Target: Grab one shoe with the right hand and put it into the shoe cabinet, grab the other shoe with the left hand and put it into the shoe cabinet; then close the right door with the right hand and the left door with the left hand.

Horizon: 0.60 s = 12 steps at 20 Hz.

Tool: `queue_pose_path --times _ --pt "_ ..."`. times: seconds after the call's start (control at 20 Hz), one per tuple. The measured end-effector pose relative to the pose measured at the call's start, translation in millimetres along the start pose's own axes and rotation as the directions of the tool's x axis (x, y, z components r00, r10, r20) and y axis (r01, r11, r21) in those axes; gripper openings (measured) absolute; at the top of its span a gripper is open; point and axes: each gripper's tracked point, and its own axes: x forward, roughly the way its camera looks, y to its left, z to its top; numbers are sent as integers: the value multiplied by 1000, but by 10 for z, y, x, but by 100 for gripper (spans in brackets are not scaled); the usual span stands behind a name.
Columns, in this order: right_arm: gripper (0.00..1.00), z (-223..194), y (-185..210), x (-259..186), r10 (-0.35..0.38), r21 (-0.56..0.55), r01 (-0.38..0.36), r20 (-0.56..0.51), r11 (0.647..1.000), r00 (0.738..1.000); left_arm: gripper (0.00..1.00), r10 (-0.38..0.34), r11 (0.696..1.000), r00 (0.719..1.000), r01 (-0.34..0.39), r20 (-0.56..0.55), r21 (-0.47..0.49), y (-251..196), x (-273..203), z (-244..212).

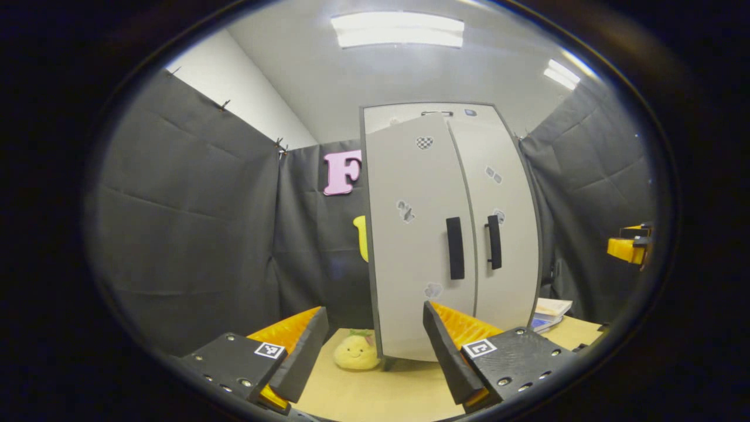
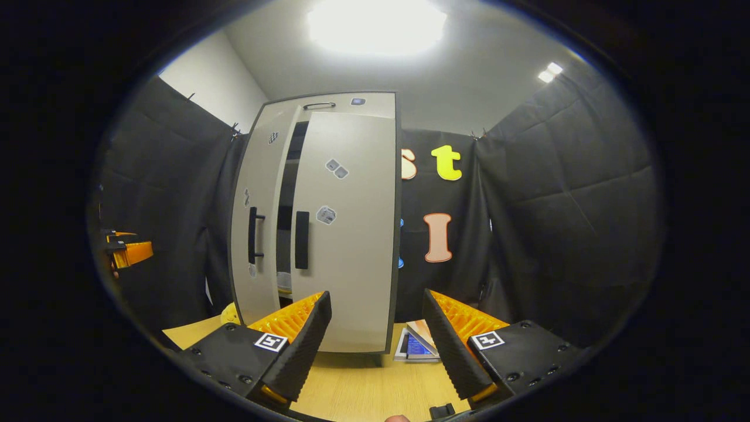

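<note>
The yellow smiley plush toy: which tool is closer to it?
Left. The plush toy sits just ahead of the left tool, between its fingers. From the right tool, it peeks out beyond the cabinet's far side.

A recording booth: black cloth walls (image 1: 193,223) around a shoe cabinet (image 2: 345,234).

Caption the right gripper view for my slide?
Open right gripper faces the shoe cabinet, left door ajar.

Yellow smiling plush toy (image 1: 356,351), stacked books (image 2: 417,344), wooden table (image 2: 363,387), ceiling lights (image 1: 397,29)
</note>
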Motion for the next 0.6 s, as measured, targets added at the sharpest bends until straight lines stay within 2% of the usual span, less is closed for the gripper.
queue_pose_path --times 0.1,0.15,0.2,0.6 --pt "98 -7 107 -51 11 7 -11 0 1000 1000 92 12 1000 1000 -12 3 -1 70 -79 -10" --pt "94 -18 151 -75 18 12 -18 -2 1000 1000 92 14 1000 1000 -14 2 0 94 -112 -17" --pt "98 -28 185 -89 21 14 -21 -4 1000 1000 92 15 1000 1000 -15 -1 2 108 -137 -38" --pt "98 -9 204 -74 16 28 -16 -5 999 1000 92 8 1000 1000 -8 -6 4 142 -145 -54"
